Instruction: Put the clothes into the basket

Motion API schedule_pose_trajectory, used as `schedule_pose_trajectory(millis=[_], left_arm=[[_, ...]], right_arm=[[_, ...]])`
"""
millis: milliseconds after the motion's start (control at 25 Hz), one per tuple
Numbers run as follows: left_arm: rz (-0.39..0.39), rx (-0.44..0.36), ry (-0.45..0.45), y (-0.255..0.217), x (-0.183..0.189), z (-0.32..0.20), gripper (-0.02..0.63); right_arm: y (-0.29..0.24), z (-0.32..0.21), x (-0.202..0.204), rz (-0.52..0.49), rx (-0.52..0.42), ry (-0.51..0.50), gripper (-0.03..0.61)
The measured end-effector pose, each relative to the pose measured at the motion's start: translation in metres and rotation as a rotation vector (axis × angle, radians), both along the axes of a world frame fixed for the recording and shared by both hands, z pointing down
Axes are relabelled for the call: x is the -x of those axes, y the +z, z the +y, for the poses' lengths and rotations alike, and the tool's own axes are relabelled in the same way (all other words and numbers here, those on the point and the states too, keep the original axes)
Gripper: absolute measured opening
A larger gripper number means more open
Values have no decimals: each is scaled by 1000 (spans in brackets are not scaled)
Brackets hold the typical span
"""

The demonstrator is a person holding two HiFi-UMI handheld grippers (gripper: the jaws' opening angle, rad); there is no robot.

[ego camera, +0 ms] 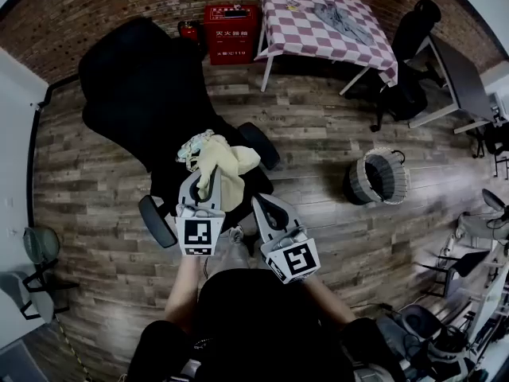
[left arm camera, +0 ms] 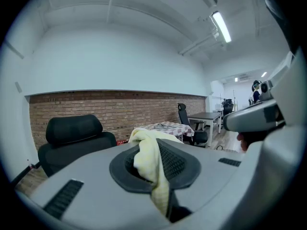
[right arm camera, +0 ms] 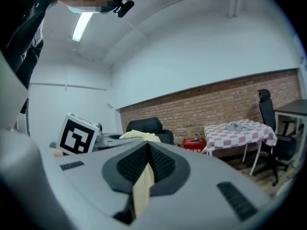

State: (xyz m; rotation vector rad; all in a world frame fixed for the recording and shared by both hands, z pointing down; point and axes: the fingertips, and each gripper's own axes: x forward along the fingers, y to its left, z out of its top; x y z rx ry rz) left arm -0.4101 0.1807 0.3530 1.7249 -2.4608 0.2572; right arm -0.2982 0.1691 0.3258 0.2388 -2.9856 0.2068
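Floor: weathered wood planks (ego camera: 318, 134), nothing fancy
Walls: red brick wall (ego camera: 119, 6) low down, plain white above it in both gripper views
Furniture: big black office chair (ego camera: 135, 86) right in front; white-legged table under a red-and-white checked cloth (ego camera: 318, 22) by the brick; red box (ego camera: 231, 32) on the floor beside it
Clothes: pale yellow soft cloth (ego camera: 231, 165) held up over the chair seat, well apart from the basket; grey garment (ego camera: 342, 18) lying on the checked table
Basket: round grey-and-white striped woven basket (ego camera: 362, 183) on the floor off to the right
Left gripper (ego camera: 203, 193): pads clamped on the yellow cloth, bunched up between them
Right gripper (ego camera: 266, 213): pads pinched together on a thin strip of the yellow cloth
Hard to tell: patterned bundle (ego camera: 191, 146) behind the yellow cloth, mostly covered; box lettering too small; bottom right corner cluttered and cut off
Count: two grippers, one basket, one yellow cloth, one grey garment, one checked table
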Motion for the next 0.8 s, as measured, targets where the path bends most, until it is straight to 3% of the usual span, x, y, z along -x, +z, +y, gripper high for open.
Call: schedule_pose_trajectory(millis=[480, 800], left_arm=[[-42, -65, 150, -52, -35, 14, 37], [-36, -101, 206, -71, -53, 28, 37]], right_arm=[[-27, 3, -24, -3, -94, 54, 9], [-59, 13, -27, -71, -126, 65, 9]])
